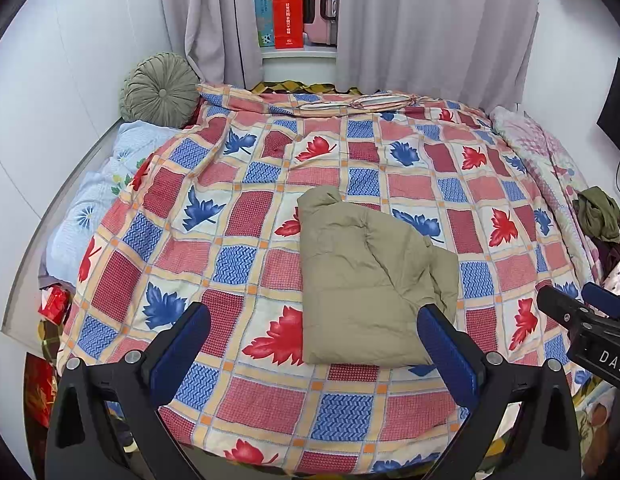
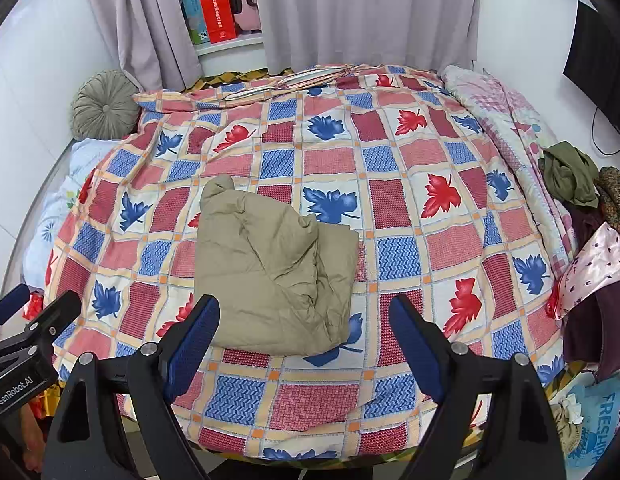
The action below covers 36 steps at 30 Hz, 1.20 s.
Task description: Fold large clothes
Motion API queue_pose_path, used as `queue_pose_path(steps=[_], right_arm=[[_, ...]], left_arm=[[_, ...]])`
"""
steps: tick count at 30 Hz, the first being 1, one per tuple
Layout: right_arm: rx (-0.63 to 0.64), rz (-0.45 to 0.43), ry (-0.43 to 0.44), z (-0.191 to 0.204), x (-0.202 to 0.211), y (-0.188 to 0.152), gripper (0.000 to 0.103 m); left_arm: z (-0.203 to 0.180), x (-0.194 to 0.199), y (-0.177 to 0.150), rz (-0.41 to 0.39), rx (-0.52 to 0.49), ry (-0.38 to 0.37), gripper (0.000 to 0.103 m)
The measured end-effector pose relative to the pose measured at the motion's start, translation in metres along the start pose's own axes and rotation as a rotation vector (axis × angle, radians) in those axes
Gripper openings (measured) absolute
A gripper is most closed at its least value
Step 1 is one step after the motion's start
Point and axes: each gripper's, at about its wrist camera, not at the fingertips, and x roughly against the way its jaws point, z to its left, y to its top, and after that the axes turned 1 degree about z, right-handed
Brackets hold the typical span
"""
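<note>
A folded khaki padded garment (image 1: pixel 370 280) lies on a bed (image 1: pixel 25 292), on top of a quilt (image 1: pixel 245 208) patterned with red and blue maple leaves, near the foot end. Whether it is a jacket or a vest is hard to make out, as the folds hide its sleeves and front.

The left gripper (image 1: pixel 314 344) hovers over the near edge of the quilt with its 2 blue-padded fingers (image 1: pixel 181 348) spread wide and nothing between them. Its right finger overlaps the garment's near right corner in the picture; whether they touch cannot be told. In the right wrist view the right gripper (image 2: pixel 305 344) also stands wide apart and empty, the garment (image 2: pixel 269 272) just beyond its fingertips and toward its left finger (image 2: pixel 193 344). Each gripper shows only partly at the edge of the other's view.

1 round pleated grey-green cushion (image 1: pixel 159 90) leans in the far left corner beside pale grey curtains (image 1: pixel 430 20). Between the curtains, a shelf holds a red bag (image 1: pixel 287 20) and other items cut off by the cloth. A pale blue floral pillow (image 1: pixel 93 200) peeks from under the quilt's left side. On the right side of the bed lie a pink checked blanket (image 2: pixel 506 120) and a heap of loose clothes (image 2: pixel 578 184), topped by 1 olive piece, with a pink satin item beneath; the rest of the heap runs out of frame. A dark screen (image 2: pixel 602 56) is cut off at the right edge.
</note>
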Motion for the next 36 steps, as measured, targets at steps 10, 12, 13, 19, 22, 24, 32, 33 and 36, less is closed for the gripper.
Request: queue_pose_path(steps=[10, 12, 13, 19, 22, 24, 32, 33, 36], right_arm=[[0.0, 0.001, 0.0, 0.0006, 0.0004, 0.0004, 0.088], [0.001, 0.001, 0.0, 0.0001, 0.0003, 0.0009, 0.088], [0.001, 0.001, 0.0, 0.0012, 0.0008, 0.0008, 0.088], [0.001, 0.001, 0.002, -0.0006, 0.0003, 0.0015, 0.088], [0.002, 0.002, 0.001, -0.0002, 0.0003, 0.002, 0.088], [0.004, 0.002, 0.002, -0.0017, -0.0001, 0.0027, 0.088], [0.005, 0.003, 0.003, -0.0013, 0.0003, 0.0029, 0.088], [0.005, 0.003, 0.003, -0.0011, 0.0005, 0.003, 0.088], [0.005, 0.003, 0.003, -0.0025, 0.0001, 0.003, 0.088]], left_arm=[[0.0006, -0.0001, 0.0006, 0.001, 0.0, 0.001, 0.103], [0.0012, 0.0014, 0.0005, 0.002, 0.001, 0.002, 0.103], [0.0008, -0.0001, 0.0007, 0.001, 0.0, 0.001, 0.103], [0.0015, 0.0016, 0.0006, 0.002, -0.002, 0.005, 0.103], [0.0011, -0.0004, 0.0008, 0.004, -0.003, 0.007, 0.103], [0.0011, -0.0009, 0.0011, 0.004, -0.001, 0.008, 0.103], [0.0015, -0.0013, 0.0012, 0.004, -0.001, 0.009, 0.103], [0.002, -0.0002, 0.0013, 0.004, -0.001, 0.009, 0.103], [0.0026, 0.0004, 0.0017, 0.002, -0.001, 0.014, 0.103]])
